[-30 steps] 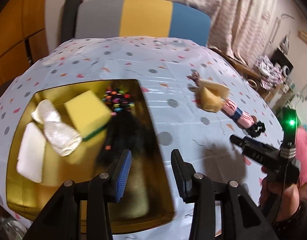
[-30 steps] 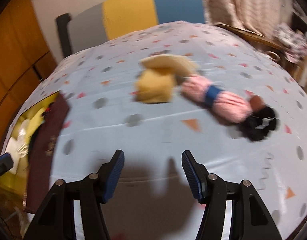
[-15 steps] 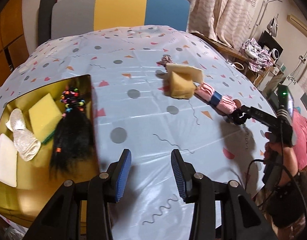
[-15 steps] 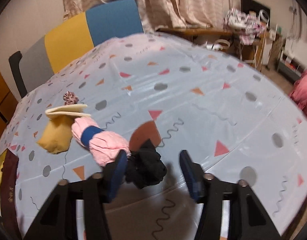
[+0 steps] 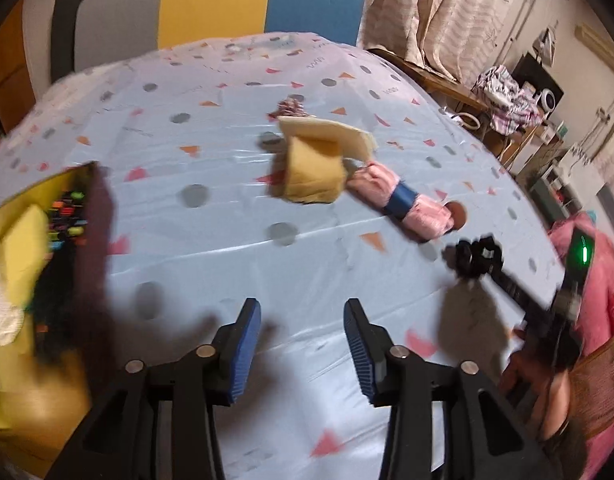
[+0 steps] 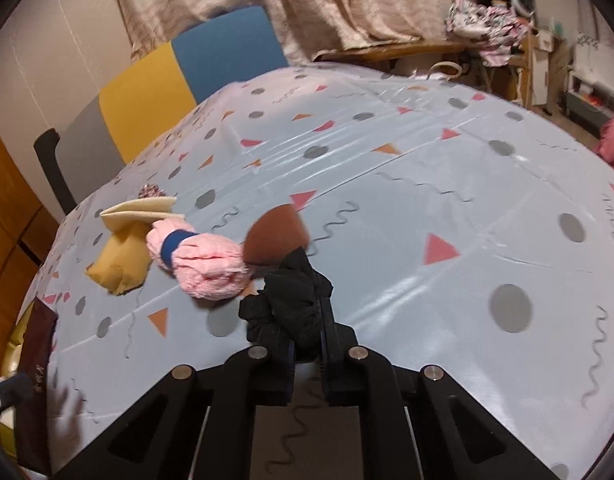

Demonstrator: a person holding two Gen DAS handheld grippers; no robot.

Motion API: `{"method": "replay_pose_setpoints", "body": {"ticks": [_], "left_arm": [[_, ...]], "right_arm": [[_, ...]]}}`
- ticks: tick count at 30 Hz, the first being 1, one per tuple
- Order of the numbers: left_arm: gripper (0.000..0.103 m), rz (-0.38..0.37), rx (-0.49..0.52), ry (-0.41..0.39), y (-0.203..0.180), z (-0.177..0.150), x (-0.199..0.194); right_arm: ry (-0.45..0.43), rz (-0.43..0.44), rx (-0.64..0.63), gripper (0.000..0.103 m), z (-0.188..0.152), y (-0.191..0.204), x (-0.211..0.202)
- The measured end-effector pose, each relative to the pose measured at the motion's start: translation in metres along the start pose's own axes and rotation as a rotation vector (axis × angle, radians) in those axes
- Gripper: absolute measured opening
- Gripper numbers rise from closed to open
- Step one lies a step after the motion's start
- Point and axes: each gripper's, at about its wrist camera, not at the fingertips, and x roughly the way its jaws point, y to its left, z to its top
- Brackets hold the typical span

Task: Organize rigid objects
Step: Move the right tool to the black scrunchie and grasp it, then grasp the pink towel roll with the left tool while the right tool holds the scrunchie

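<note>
My right gripper (image 6: 307, 344) is shut on a black scrunchie (image 6: 291, 300) at the near right of the table; in the left wrist view the same scrunchie (image 5: 475, 256) sits at its tips. Touching it are a brown round pad (image 6: 277, 240) and a pink rolled cloth with a blue band (image 6: 203, 260). Beyond lie a tan sponge (image 6: 119, 264), a cream flat sponge (image 6: 139, 212) and a small mottled scrunchie (image 6: 151, 191). My left gripper (image 5: 303, 344) hovers over bare tablecloth, its jaws opening with nothing between them.
A gold tray (image 5: 27, 408) at the left holds a yellow sponge (image 5: 19, 248), a black hairpiece with coloured beads (image 5: 63, 216) and white pads. A grey, yellow and blue chair (image 5: 215, 4) stands behind the table. A hand in a pink sleeve (image 5: 539, 368) holds the right gripper.
The right gripper reached the black scrunchie and shut on it. The left gripper swung right, from over the tray to over the tablecloth, and its jaws widened a little.
</note>
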Motion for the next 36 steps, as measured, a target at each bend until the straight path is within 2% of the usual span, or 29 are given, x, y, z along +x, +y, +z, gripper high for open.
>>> {"method": "replay_pose_setpoints", "body": {"ticks": [3, 6, 10, 14, 17, 19, 24, 26, 28, 29, 30, 31, 33, 36], "left_arm": [[0.048, -0.040, -0.026, 0.030, -0.019, 0.015, 0.023], [0.054, -0.041, -0.024, 0.042, -0.041, 0.031, 0.045], [0.055, -0.045, -0.059, 0.041, -0.060, 0.047, 0.068], [0.055, -0.079, -0.127, 0.084, -0.075, 0.064, 0.096], [0.056, -0.126, -0.218, 0.112, -0.079, 0.077, 0.115], [0.056, -0.108, -0.253, 0.112, -0.082, 0.086, 0.126], [0.057, -0.060, -0.267, 0.147, -0.089, 0.097, 0.153], [0.057, -0.054, -0.237, 0.118, -0.091, 0.096, 0.156], [0.056, -0.033, -0.133, 0.084, -0.100, 0.092, 0.156], [0.055, -0.025, -0.091, 0.073, -0.102, 0.091, 0.157], [0.049, -0.025, -0.048, 0.062, -0.105, 0.089, 0.156], [0.046, -0.048, -0.012, 0.054, -0.106, 0.087, 0.154], [0.045, -0.055, 0.003, 0.050, -0.104, 0.085, 0.150], [0.044, -0.077, -0.030, 0.064, -0.092, 0.078, 0.142]], "right_arm": [[-0.027, -0.016, -0.003, 0.009, -0.008, -0.007, -0.003], [-0.037, -0.001, 0.028, 0.009, -0.012, -0.015, -0.003], [-0.052, 0.012, 0.051, 0.009, -0.014, -0.020, -0.003], [-0.059, 0.010, 0.039, 0.009, -0.014, -0.018, -0.002], [-0.065, 0.009, 0.036, 0.009, -0.016, -0.017, -0.003], [-0.068, 0.007, 0.034, 0.009, -0.017, -0.017, -0.002], [-0.073, 0.011, 0.035, 0.009, -0.017, -0.018, -0.001], [-0.074, 0.011, 0.034, 0.009, -0.017, -0.018, -0.001], [-0.076, 0.009, 0.033, 0.009, -0.017, -0.018, -0.001], [-0.076, 0.010, 0.033, 0.009, -0.017, -0.018, -0.001], [-0.076, 0.010, 0.033, 0.009, -0.018, -0.018, -0.001], [-0.077, 0.010, 0.033, 0.009, -0.018, -0.018, -0.001], [-0.078, 0.008, 0.031, 0.009, -0.018, -0.018, -0.001], [-0.078, 0.001, 0.026, 0.009, -0.017, -0.016, 0.000]]}}
